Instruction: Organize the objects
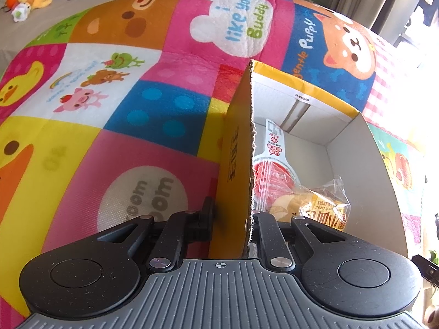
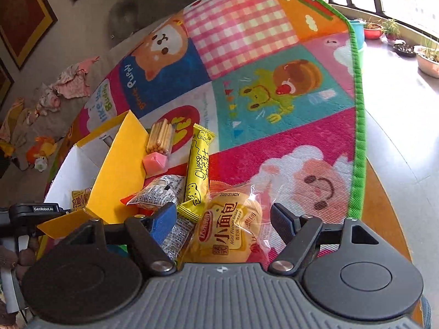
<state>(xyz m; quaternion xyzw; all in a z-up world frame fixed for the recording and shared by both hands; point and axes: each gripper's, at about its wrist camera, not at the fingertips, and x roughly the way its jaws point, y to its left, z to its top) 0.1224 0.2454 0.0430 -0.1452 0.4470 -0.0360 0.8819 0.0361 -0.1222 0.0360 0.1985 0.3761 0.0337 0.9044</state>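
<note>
A yellow cardboard box with a white inside stands on a colourful play mat. My left gripper is shut on the box's left wall. Inside lie a red-lidded cup and a wrapped bread bun. In the right wrist view, my right gripper is open around another mini French bread pack on the mat. A yellow cheese stick, a black-and-white printed packet, a pink candy and a pack of biscuit sticks lie beside the box.
The mat's green edge runs along a round wooden table edge at the right. Beyond it are a bare floor and potted plants. Plush toys lie on grey bedding behind the mat.
</note>
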